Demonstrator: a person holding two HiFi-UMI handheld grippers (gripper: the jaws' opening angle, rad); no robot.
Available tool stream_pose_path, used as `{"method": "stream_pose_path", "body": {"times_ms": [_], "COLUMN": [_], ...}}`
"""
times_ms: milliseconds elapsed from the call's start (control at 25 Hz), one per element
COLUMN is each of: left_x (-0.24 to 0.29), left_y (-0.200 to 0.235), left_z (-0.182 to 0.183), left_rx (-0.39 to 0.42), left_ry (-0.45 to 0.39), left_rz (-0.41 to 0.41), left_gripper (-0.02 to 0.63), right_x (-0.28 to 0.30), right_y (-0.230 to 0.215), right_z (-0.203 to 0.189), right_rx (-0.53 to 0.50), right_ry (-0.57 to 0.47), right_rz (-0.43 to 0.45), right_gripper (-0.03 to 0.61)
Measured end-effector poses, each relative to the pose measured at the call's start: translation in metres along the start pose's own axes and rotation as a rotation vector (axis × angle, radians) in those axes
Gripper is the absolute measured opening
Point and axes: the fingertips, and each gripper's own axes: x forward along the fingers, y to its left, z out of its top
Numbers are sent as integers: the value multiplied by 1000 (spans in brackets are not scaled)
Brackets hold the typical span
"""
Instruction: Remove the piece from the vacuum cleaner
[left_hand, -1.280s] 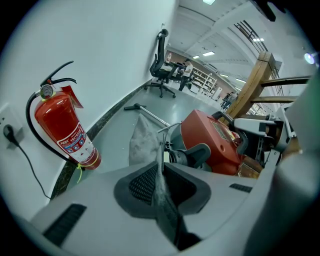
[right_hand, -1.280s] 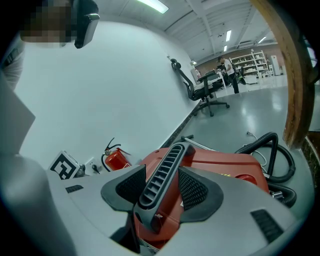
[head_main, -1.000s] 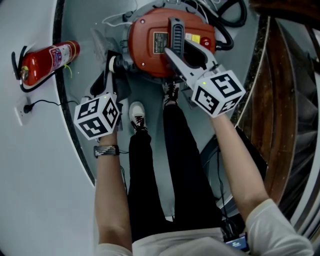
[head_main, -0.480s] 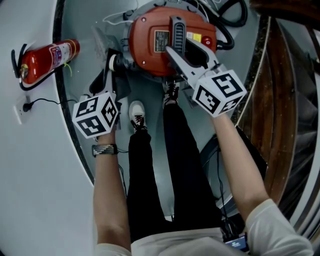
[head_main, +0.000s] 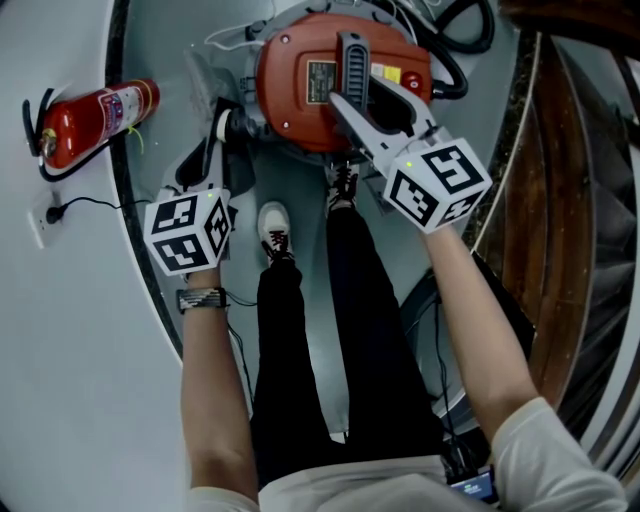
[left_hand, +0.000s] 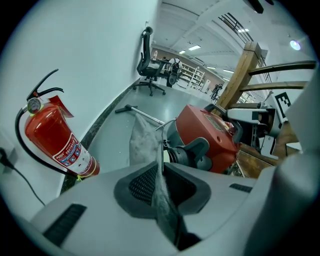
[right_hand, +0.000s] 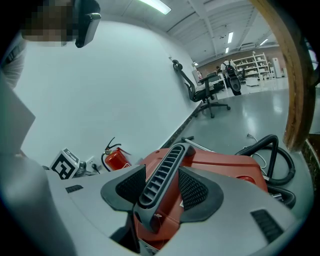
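Note:
The red vacuum cleaner (head_main: 300, 100) stands on the floor ahead of the person's feet. My right gripper (head_main: 350, 100) is shut on its black ribbed carrying handle (right_hand: 165, 170), which runs between the two pads. On the vacuum's left side a grey cloth bag (left_hand: 142, 142) hangs by the black round port (left_hand: 192, 155). My left gripper (left_hand: 161, 172) is shut on a fold of this cloth, which is pinched thin between the jaws. In the head view the left gripper (head_main: 216, 135) reaches up to that port, and the cloth (head_main: 205, 85) spreads beyond it.
A red fire extinguisher (head_main: 90, 122) lies by the curved white wall at the left, next to a wall socket with a cable (head_main: 50, 215). A black hose (right_hand: 272, 155) coils behind the vacuum. Wooden stair parts (head_main: 560, 180) stand at the right. The person's shoes (head_main: 275, 232) are just below the vacuum.
The left gripper has rolled a little about its own axis, and its marker cube now shows a different face. The right gripper and the vacuum have stayed where they were.

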Motion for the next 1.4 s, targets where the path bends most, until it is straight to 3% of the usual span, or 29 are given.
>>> {"method": "stream_pose_path", "body": {"times_ms": [520, 880, 1400], "left_x": [1, -2, -3], "left_y": [-1, 6, 11], "left_z": [0, -1, -4], "left_rx": [175, -102, -345], "left_ry": [12, -46, -78], "left_rz": [37, 61, 37], "left_gripper": [43, 40, 40], "right_x": [-1, 0, -1], "right_y": [-1, 1, 1], "right_z": [0, 1, 0], "right_rx": [-9, -10, -17], "right_ry": [-6, -4, -12], "right_rz": [-4, 1, -8], "right_gripper": [199, 199, 199]}}
